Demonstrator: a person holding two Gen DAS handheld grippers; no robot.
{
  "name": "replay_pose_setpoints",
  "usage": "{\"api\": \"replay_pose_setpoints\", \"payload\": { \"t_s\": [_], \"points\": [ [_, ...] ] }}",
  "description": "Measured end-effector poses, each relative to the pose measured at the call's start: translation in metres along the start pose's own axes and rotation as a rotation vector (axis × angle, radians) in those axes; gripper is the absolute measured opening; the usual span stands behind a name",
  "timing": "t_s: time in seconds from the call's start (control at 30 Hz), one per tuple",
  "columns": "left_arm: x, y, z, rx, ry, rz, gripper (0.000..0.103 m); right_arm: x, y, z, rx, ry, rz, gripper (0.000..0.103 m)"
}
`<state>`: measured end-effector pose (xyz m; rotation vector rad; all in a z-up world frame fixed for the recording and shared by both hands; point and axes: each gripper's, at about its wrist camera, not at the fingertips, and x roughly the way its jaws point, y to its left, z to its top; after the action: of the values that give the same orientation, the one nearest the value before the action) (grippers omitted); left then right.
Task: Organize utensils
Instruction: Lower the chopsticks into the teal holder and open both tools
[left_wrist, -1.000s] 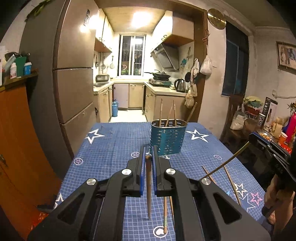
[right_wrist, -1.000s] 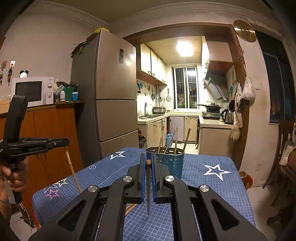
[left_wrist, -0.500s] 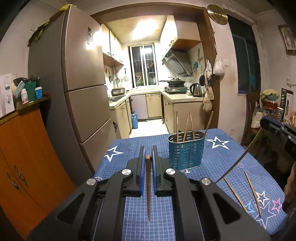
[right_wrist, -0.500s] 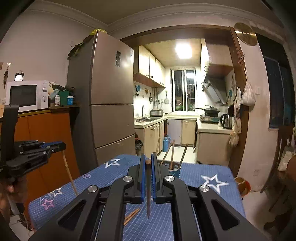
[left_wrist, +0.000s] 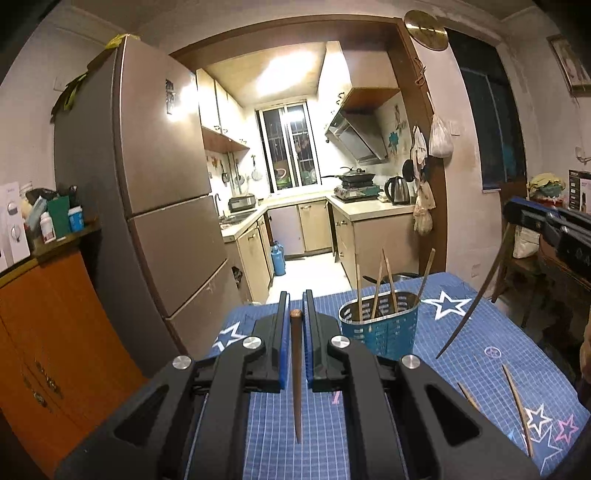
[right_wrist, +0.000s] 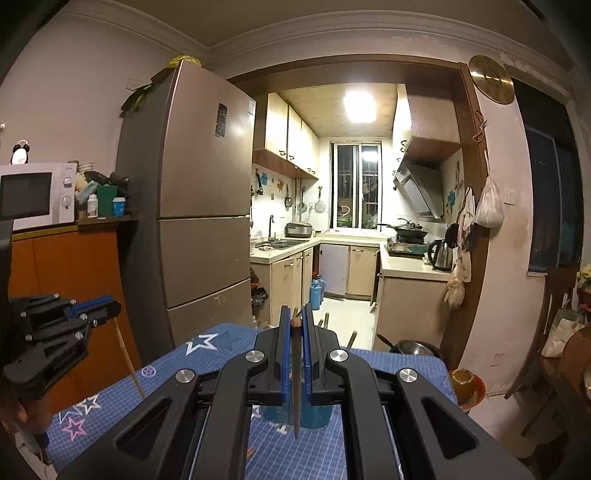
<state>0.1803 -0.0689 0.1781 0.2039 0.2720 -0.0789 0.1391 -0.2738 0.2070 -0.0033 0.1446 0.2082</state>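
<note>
My left gripper (left_wrist: 295, 314) is shut on a dark wooden chopstick (left_wrist: 296, 376) that hangs point down above the table. The teal slotted utensil holder (left_wrist: 380, 328) with several chopsticks stands ahead and to its right. My right gripper (right_wrist: 294, 321) is shut on another dark chopstick (right_wrist: 296, 384), held right above the holder (right_wrist: 314, 413), which its jaws mostly hide. The right gripper also shows in the left wrist view (left_wrist: 532, 218) with its chopstick (left_wrist: 476, 299) slanting down. The left gripper shows at the left of the right wrist view (right_wrist: 92, 310).
Loose chopsticks (left_wrist: 517, 406) lie on the blue star-patterned tablecloth (left_wrist: 480, 362) at the right. A fridge (left_wrist: 162, 206) and an orange cabinet (left_wrist: 48, 332) stand to the left. A kitchen doorway lies beyond the table's far edge. A chair and clutter stand at the right.
Both grippers have risen and tilted upward with their chopsticks. The right gripper has moved closer over the holder, which now sits beneath its jaws.
</note>
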Motion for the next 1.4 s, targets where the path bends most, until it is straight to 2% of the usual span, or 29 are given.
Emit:
{"api": "replay_pose_setpoints", "payload": {
  "t_s": [0.17, 0.37, 0.5, 0.6, 0.8, 1.13, 1.17, 1.2, 1.27, 1.33, 1.4],
  "points": [
    [0.019, -0.004, 0.031, -0.014, -0.054, -0.031, 0.005, 0.028, -0.010, 0.036, 0.025, -0.019, -0.012, 0.007],
    [0.053, -0.005, 0.078, -0.102, -0.145, -0.182, 0.005, 0.063, -0.020, 0.072, 0.036, -0.056, -0.042, 0.007],
    [0.087, -0.012, 0.093, -0.132, -0.194, -0.233, 0.005, 0.102, -0.030, 0.077, 0.056, -0.050, -0.069, 0.007],
    [0.114, -0.018, 0.092, -0.148, -0.208, -0.270, 0.005, 0.129, -0.038, 0.071, 0.072, -0.035, -0.086, 0.007],
    [0.161, -0.027, 0.080, -0.144, -0.192, -0.262, 0.005, 0.168, -0.048, 0.050, 0.074, 0.006, -0.103, 0.007],
    [0.194, -0.023, 0.054, -0.157, -0.128, -0.225, 0.005, 0.197, -0.058, 0.022, 0.122, 0.068, -0.080, 0.008],
    [0.196, -0.023, 0.052, -0.155, -0.120, -0.217, 0.005, 0.198, -0.060, 0.019, 0.130, 0.076, -0.073, 0.011],
    [0.197, -0.021, 0.052, -0.156, -0.114, -0.212, 0.006, 0.198, -0.060, 0.018, 0.132, 0.079, -0.077, 0.028],
    [0.199, -0.017, 0.052, -0.171, -0.094, -0.199, 0.009, 0.194, -0.062, 0.017, 0.124, 0.061, -0.103, 0.049],
    [0.197, -0.010, 0.055, -0.193, -0.098, -0.193, 0.024, 0.191, -0.063, 0.016, 0.119, 0.051, -0.112, 0.049],
    [0.190, -0.003, 0.058, -0.205, -0.120, -0.185, 0.025, 0.185, -0.066, 0.016, 0.126, 0.041, -0.113, 0.049]
  ]
}}
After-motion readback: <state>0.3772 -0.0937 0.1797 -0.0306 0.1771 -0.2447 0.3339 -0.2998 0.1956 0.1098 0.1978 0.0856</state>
